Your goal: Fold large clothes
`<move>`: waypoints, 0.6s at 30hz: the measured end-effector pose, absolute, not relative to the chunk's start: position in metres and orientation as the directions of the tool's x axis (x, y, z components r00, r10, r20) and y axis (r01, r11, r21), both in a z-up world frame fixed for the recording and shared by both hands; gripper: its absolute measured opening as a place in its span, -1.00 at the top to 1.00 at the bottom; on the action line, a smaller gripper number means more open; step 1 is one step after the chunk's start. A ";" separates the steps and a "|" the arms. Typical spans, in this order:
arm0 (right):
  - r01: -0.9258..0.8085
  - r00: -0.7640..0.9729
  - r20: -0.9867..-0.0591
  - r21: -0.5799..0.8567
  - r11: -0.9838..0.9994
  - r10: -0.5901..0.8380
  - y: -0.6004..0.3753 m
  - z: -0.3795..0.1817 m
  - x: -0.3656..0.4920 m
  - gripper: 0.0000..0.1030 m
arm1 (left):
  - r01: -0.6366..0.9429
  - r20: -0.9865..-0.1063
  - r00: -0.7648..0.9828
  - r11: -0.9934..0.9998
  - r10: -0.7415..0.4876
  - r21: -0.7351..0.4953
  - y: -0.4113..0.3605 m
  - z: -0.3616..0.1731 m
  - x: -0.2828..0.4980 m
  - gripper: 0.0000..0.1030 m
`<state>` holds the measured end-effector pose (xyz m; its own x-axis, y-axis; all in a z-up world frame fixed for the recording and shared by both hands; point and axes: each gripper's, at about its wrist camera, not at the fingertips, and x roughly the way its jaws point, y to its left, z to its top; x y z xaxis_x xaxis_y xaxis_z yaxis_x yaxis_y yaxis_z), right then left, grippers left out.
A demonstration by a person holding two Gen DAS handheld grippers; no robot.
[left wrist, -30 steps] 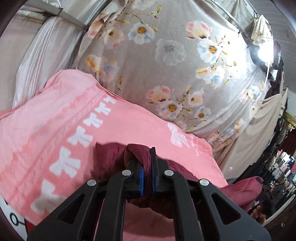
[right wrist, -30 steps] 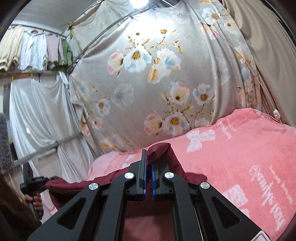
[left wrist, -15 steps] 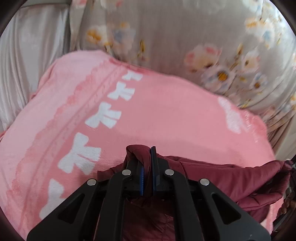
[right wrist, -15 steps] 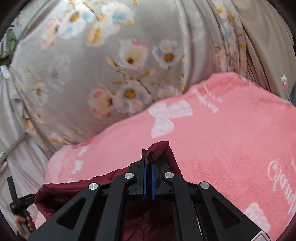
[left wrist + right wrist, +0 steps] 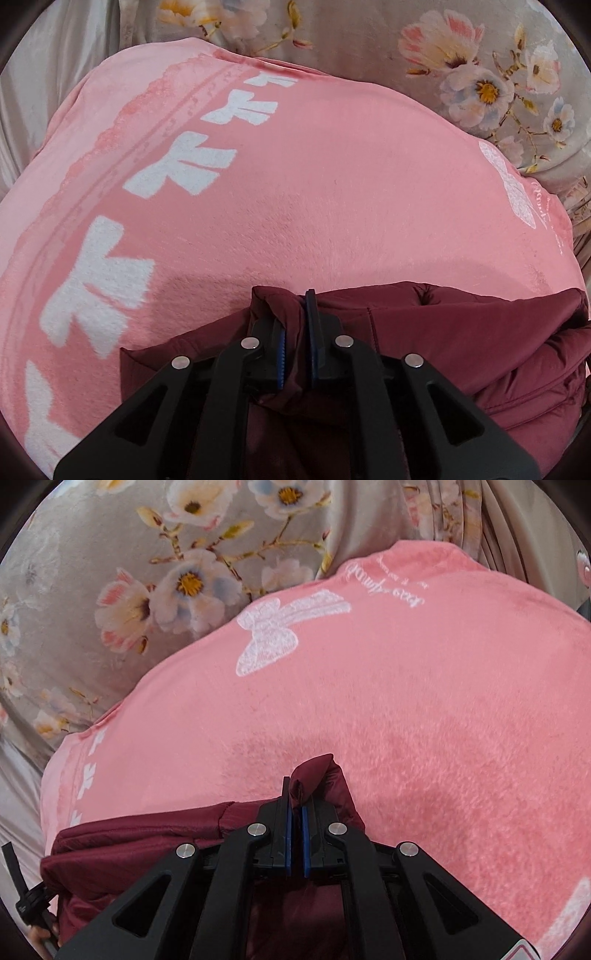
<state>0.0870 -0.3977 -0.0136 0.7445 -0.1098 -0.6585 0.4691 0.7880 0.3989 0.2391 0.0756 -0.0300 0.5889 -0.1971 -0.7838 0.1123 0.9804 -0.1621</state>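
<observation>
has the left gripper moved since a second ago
Yes. The left gripper, jaws opening around the maroon jacket, dropped toward the pink blanket; the floral curtain slid up.

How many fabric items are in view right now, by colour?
Maroon: 1, the padded jacket, between both grippers' jaws
Pink: 1, the fleece blanket under it
Grey floral: 1, the cloth behind
Plain pale: 1, the drape
Total: 4

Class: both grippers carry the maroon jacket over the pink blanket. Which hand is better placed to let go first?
Left, probably: the left gripper is already opening around the maroon jacket; the right gripper pinches it shut.
</observation>
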 end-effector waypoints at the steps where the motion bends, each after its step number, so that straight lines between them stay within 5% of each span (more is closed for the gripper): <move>1: 0.471 0.740 -0.664 0.400 0.786 -0.106 -0.398 -0.017 0.089 0.93 | 0.112 -0.777 0.597 0.979 -0.202 -0.169 0.076 -0.032 0.238 0.81; 9: 0.467 0.728 -0.683 0.433 0.771 -0.058 -0.402 -0.028 0.094 0.89 | 0.112 -0.745 0.598 0.951 -0.295 -0.287 0.090 -0.034 0.242 0.77; 12: 0.434 0.768 -0.641 0.510 0.743 -0.008 -0.410 -0.022 0.084 0.73 | 0.092 -0.741 0.572 0.925 -0.352 -0.369 0.109 -0.023 0.240 0.68; 15: 0.398 0.834 -0.552 0.584 0.708 -0.013 -0.419 0.002 0.051 0.18 | 0.101 -0.703 0.587 0.898 -0.402 -0.429 0.132 0.003 0.226 0.34; 17: 0.392 0.863 -0.501 0.579 0.714 -0.067 -0.419 0.024 0.027 0.13 | 0.089 -0.705 0.618 0.922 -0.348 -0.377 0.144 0.025 0.214 -0.20; 18: 0.388 0.869 -0.487 0.560 0.732 -0.088 -0.416 0.035 0.018 0.13 | 0.080 -0.697 0.650 0.940 -0.302 -0.332 0.147 0.036 0.208 -0.31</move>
<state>0.0183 -0.4157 0.0351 0.8692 -0.0878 -0.4866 0.3875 0.7322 0.5601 0.2080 0.1469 0.0361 0.6502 -0.3020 -0.6972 0.0799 0.9397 -0.3325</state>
